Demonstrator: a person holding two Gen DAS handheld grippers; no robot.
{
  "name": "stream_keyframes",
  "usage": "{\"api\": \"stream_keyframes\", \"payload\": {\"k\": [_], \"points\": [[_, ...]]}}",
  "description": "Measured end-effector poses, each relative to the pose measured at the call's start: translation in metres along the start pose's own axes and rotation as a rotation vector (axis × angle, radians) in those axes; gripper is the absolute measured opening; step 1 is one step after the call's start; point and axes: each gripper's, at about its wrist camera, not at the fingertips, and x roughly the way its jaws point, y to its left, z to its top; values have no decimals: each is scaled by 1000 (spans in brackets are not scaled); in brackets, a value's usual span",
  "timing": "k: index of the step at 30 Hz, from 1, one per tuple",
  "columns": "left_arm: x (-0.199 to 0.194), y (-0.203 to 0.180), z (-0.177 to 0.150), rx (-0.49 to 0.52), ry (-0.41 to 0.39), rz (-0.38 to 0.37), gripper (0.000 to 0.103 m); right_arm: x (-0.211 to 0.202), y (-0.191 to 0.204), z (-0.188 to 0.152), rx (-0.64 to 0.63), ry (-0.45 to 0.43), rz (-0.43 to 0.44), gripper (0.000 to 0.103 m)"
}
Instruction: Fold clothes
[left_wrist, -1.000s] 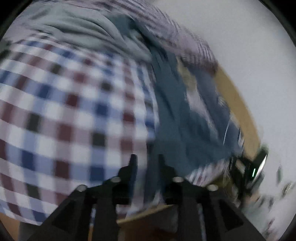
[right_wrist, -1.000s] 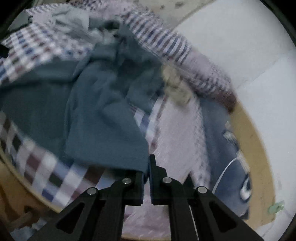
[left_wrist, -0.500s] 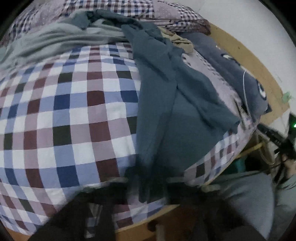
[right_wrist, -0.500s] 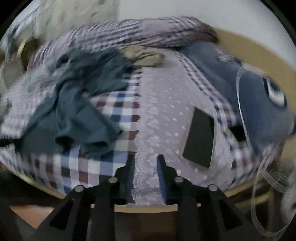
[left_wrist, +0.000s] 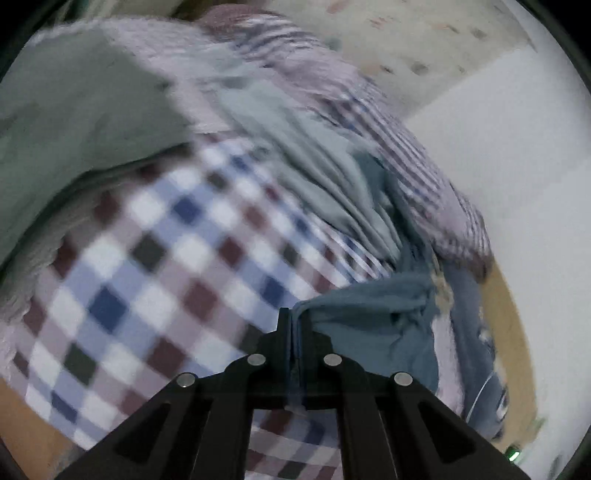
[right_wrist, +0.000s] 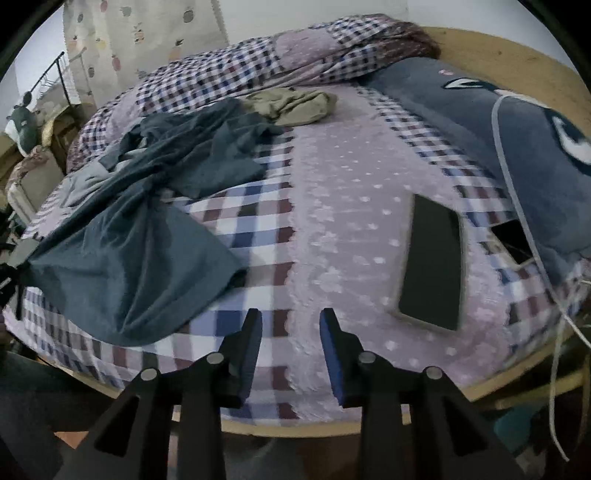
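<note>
The dark teal-blue cloth garment (right_wrist: 147, 206) is lying rumpled on the checked and lilac-dotted bed cover (right_wrist: 332, 206), its long axis running from the bed's near edge diagonally up toward the crumpled olive-khaki cloth (right_wrist: 291, 105) that is touching its far end. Its widest part is spreading nearest the bed edge, and the cloth is narrowing and bunching toward the olive piece.

The left gripper (left_wrist: 293, 328) is sitting with its black fingers pressed together on an edge of the teal garment (left_wrist: 373, 325), a thin fold of the cloth showing between them; this view is blurred. A pale grey-green garment (left_wrist: 321, 173) is lying beyond the teal one, farther up the bed.

The right gripper (right_wrist: 290, 325) is hovering above the near edge of the bed cover with its blue-padded fingers (right_wrist: 327, 328) well apart, gripping nothing. A flat black phone-like slab (right_wrist: 432, 262) is lying on the lilac strip, well apart from the teal garment, beside a dark blue plush cushion (right_wrist: 491, 122). No readable writing is showing.
</note>
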Motion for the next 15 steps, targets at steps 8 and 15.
{"api": "stream_keyframes", "payload": {"k": [8, 15], "points": [[5, 2, -6, 41, 35, 64, 1, 45, 17, 22, -9, 40, 136, 45], [11, 5, -7, 64, 64, 75, 1, 81, 24, 41, -56, 80, 227, 46]]}}
